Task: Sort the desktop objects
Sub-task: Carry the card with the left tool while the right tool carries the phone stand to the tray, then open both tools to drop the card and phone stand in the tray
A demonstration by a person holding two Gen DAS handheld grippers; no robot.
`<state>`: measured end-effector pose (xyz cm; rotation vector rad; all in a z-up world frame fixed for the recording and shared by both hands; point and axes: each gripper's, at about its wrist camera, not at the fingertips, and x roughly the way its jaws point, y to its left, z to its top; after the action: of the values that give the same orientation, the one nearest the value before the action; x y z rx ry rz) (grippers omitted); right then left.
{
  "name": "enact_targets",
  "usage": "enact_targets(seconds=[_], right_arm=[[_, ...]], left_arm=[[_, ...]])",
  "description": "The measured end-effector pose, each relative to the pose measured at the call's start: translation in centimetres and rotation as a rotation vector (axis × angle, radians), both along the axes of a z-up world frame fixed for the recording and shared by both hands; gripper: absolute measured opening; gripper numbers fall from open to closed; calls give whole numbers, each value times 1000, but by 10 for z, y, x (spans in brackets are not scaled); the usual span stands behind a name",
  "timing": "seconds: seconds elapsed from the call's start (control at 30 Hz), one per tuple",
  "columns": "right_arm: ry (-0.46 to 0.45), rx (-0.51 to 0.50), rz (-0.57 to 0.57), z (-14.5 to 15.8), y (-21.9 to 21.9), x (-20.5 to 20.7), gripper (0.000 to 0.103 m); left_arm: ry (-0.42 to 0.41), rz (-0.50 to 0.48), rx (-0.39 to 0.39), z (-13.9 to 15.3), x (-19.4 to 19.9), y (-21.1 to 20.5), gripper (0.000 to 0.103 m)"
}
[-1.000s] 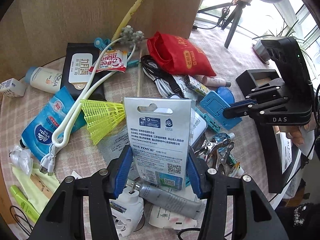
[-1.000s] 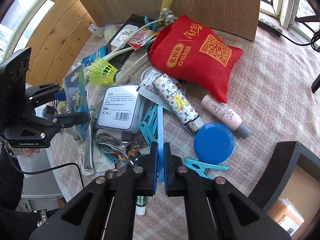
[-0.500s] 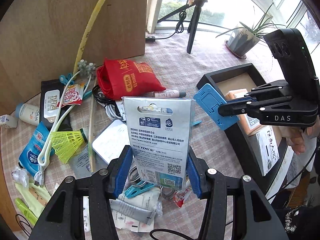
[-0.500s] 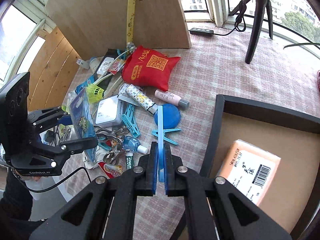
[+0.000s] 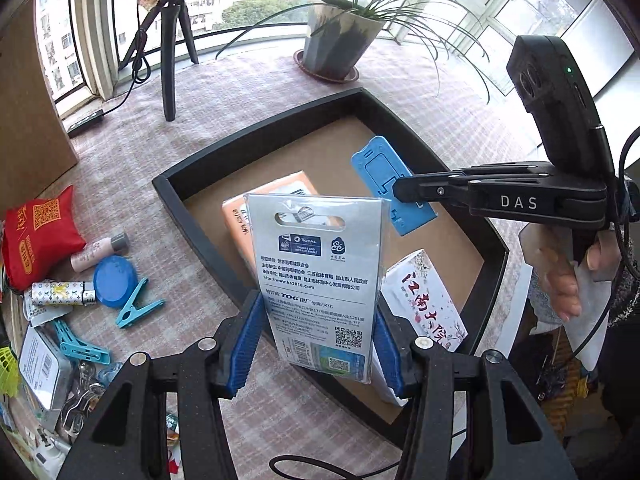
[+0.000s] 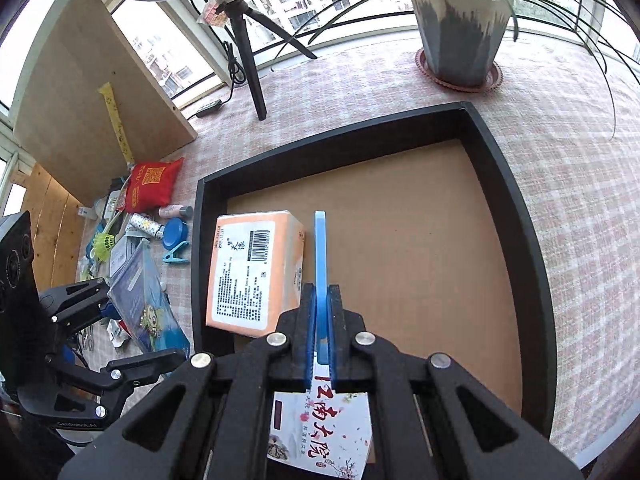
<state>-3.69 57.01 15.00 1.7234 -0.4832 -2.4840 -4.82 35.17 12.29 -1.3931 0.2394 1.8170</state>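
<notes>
Both tongs hover above the black tray point(image 6: 532, 240): left tongs point(image 5: 316, 344) clamp a carded packet point(image 5: 316, 276), right tongs point(image 6: 319, 344) pinch a blue stand point(image 6: 320, 256), ready for dropping.

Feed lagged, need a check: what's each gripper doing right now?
Left gripper: closed on the silver carded package.
Right gripper: closed on the blue plastic stand, over the black tray.
</notes>
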Motion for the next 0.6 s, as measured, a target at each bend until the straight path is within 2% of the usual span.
enact_targets(seconds=[0.17, 0.33, 0.37, 0.4, 0.43, 0.47, 0.6], right_arm=[[4, 13, -77, 3, 35, 20, 5], [9, 53, -84, 6, 48, 29, 6], [4, 69, -78, 7, 48, 30, 10], [-5, 86, -83, 6, 48, 31, 19], [-5, 96, -92, 7, 47, 32, 23], [2, 95, -93, 8, 47, 32, 28], [15, 74, -74, 11, 40, 30, 29]], left_arm=[[1, -70, 4, 5, 15, 51, 50], [19, -122, -10, 9, 27, 87, 50], [13, -134, -13, 9, 30, 93, 55], [5, -138, -25, 9, 31, 96, 59], [5, -132, -38, 8, 31, 98, 68], [10, -124, -42, 6, 31, 97, 70], [22, -96, -40, 8, 29, 87, 70]])
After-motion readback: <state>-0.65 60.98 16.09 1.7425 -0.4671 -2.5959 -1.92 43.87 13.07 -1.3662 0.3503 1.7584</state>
